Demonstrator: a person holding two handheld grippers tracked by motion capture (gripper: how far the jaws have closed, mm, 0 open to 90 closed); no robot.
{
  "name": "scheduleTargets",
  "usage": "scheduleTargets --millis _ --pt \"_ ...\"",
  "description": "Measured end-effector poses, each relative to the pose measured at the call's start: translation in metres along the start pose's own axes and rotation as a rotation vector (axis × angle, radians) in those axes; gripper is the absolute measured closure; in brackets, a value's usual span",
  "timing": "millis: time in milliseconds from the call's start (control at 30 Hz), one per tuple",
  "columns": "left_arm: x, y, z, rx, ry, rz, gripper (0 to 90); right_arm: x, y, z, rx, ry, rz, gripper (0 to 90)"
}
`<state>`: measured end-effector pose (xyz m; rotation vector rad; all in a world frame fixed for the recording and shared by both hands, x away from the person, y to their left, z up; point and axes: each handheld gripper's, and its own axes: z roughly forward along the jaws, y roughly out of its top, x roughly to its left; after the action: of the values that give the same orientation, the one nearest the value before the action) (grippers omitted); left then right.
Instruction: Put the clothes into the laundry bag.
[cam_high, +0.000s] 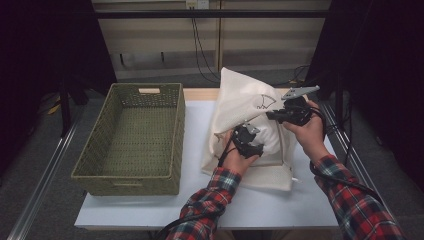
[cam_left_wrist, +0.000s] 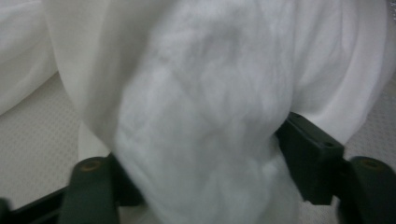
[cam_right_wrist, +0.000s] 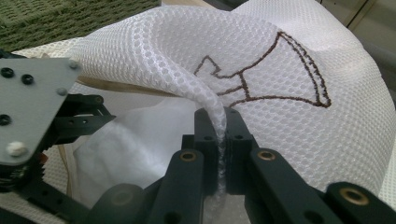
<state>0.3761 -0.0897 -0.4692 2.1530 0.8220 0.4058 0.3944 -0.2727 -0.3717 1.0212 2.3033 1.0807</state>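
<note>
A white mesh bag (cam_high: 245, 100) with a brown stitched emblem (cam_right_wrist: 275, 74) stands propped up on the table, right of the middle. My right gripper (cam_high: 280, 115) is shut on a fold of the bag's mesh edge (cam_right_wrist: 219, 126) and holds it lifted. Below that edge, at the bag's mouth, a soft white cloth (cam_high: 270, 137) bulges out. My left gripper (cam_high: 248, 142) reaches in there, and the white cloth (cam_left_wrist: 201, 93) is squeezed between its jaws, hiding the left jaw's tip. In the right gripper view the left gripper (cam_right_wrist: 93, 116) sits against the cloth (cam_right_wrist: 135, 144).
A green woven basket (cam_high: 177, 135) with nothing in it stands on the left half of the white table (cam_high: 280, 205). Cables trail from both grippers over the near edge. Dark curtains flank the table, and rails run along both sides.
</note>
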Motion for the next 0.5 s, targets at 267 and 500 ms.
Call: scheduleTargets --millis 267,500 --pt "0.001 0.01 0.007 0.024 0.087 0.025 78.6 0.003 -0.002 -0.003 -0.001 0.01 0.01 86.4" --pt "0.028 0.019 -0.003 -0.013 0.214 0.037 79.5 0.004 -0.005 -0.004 -0.013 0.026 0.006 86.5"
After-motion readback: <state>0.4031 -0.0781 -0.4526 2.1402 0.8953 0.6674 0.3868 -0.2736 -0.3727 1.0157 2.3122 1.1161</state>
